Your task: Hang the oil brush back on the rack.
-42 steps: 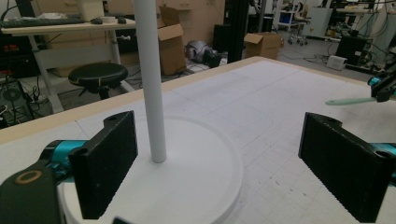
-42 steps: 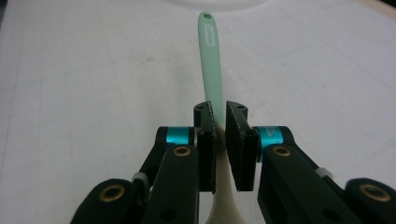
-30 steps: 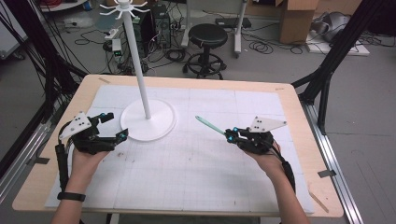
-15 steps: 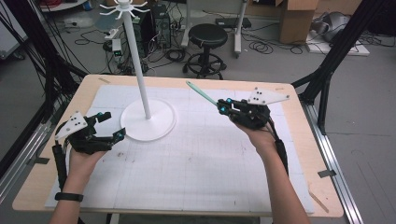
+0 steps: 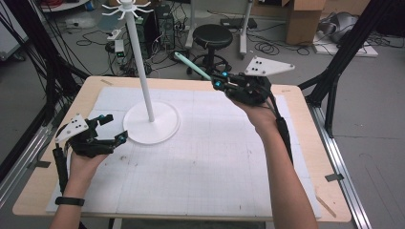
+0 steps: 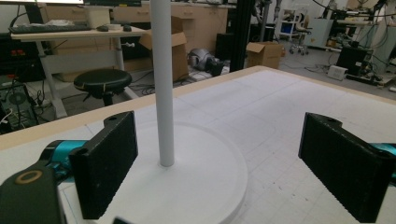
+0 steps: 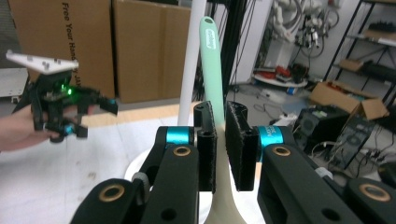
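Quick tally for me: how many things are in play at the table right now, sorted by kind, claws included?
Claws: 2 - left claw, open; right claw, shut on the utensil
White stand with pole and round base: 1
Mint-green utensil handle: 1
White gridded mat: 1
Total: 5

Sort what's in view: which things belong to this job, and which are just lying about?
In the job:
- mint-green utensil, clamped in right gripper
- white hanging stand
- left gripper, open beside its base

Lying about:
- black stool
- cardboard boxes
- floor cables
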`<action>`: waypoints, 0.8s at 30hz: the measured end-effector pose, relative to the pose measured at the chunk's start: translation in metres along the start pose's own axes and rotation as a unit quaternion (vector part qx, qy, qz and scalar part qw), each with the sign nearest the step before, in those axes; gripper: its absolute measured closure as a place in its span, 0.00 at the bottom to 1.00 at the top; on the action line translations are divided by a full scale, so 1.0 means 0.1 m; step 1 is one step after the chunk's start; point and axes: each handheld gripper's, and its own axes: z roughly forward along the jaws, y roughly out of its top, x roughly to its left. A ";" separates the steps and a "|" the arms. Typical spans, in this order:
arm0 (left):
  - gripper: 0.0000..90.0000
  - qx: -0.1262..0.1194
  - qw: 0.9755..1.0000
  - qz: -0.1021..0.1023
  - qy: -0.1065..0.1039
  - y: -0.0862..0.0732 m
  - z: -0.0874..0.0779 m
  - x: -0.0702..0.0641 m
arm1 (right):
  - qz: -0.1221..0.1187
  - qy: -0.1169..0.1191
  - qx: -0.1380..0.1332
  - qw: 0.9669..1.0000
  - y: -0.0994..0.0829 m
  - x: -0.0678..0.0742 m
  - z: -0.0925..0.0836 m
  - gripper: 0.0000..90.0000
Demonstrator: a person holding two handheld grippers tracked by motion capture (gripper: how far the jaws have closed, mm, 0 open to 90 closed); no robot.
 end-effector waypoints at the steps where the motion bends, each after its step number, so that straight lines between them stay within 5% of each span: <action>1: 0.14 0.000 1.000 0.000 0.000 0.00 0.00 0.00 | -0.003 -0.002 -0.002 1.000 0.05 0.00 0.02 0.93; 24: 0.14 -0.008 1.000 -0.008 0.002 0.00 -0.05 0.04 | -0.013 -0.021 -0.043 0.999 0.64 0.16 0.40 0.93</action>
